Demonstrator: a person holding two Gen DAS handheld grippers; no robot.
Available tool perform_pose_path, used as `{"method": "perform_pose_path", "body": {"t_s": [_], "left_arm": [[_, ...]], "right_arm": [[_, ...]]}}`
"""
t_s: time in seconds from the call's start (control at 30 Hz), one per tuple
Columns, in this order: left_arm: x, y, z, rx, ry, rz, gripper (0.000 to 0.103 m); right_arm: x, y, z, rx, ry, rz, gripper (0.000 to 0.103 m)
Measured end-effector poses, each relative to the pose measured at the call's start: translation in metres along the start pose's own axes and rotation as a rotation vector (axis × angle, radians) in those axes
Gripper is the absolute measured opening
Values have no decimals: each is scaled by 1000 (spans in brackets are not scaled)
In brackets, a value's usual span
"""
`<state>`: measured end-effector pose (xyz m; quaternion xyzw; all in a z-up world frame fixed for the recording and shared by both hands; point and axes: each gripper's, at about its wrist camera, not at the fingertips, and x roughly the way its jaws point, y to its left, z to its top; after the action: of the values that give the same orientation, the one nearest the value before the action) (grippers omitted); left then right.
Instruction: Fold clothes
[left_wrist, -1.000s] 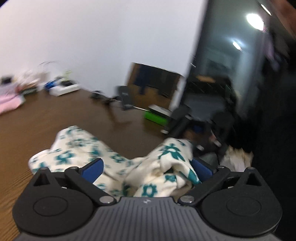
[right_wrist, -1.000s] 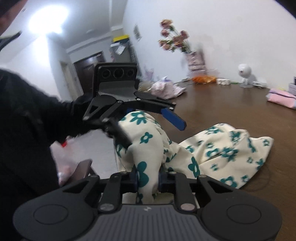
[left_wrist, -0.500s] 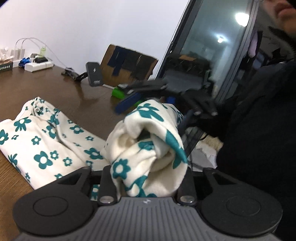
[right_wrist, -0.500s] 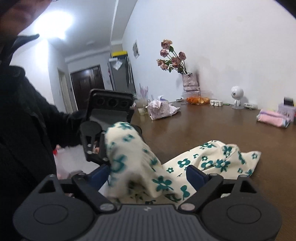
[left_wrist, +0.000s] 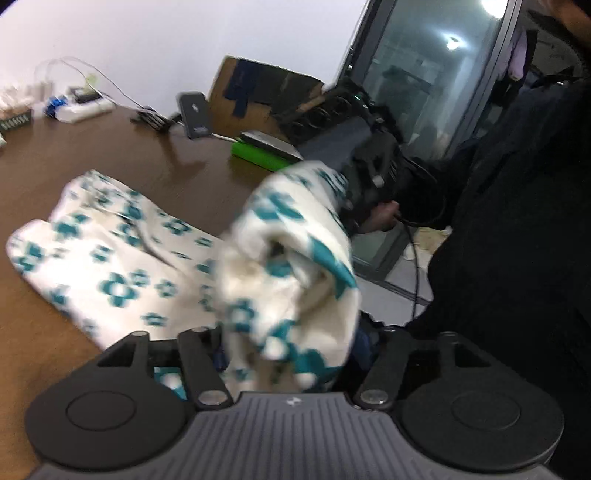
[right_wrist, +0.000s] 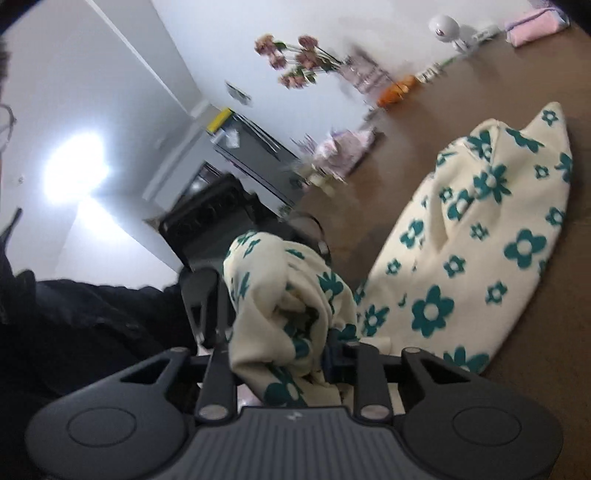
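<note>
A cream garment with teal flowers lies partly flat on the brown wooden table, and one end is bunched and lifted at the table edge. That bunch sits between the jaws of my left gripper, which are opening and no longer squeeze it. My right gripper is rolled to one side. Its jaws are closing and its pads pinch the same bunch. The rest of the garment spreads over the table to the right. Each gripper shows dimly behind the bunch in the other's view.
A person in dark clothing stands close at the table edge. A green box, an upright phone and a white power strip are at the far side. Flowers in a vase and a pink folded cloth are at the far end.
Half a second ago my left jaws were clamped on the bunch and my right jaws stood wide. Now the left has widened, and the right has closed on it, rolled and dropped lower.
</note>
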<state>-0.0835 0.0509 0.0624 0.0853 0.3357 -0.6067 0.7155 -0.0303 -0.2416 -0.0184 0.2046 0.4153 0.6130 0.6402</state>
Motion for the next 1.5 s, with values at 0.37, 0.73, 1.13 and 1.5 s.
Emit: {"method": "perform_pose_path", "body": {"t_s": [0.37,0.73,1.13,1.5], "left_arm": [[17,27,17,-249,-68,-84,39],[48,54,15,-323,40,-97,37],[48,78,6,-291,8,-7,50],[27,127,9,-318,-55,88,60]], "right_arm": [[13,2,-1,11,63,-17,24],[-57,23,35,-182,-170,-380,55],[50,-17,86,-330,35,-564,0],[62,-37,138,-352,18,-682,2]]}}
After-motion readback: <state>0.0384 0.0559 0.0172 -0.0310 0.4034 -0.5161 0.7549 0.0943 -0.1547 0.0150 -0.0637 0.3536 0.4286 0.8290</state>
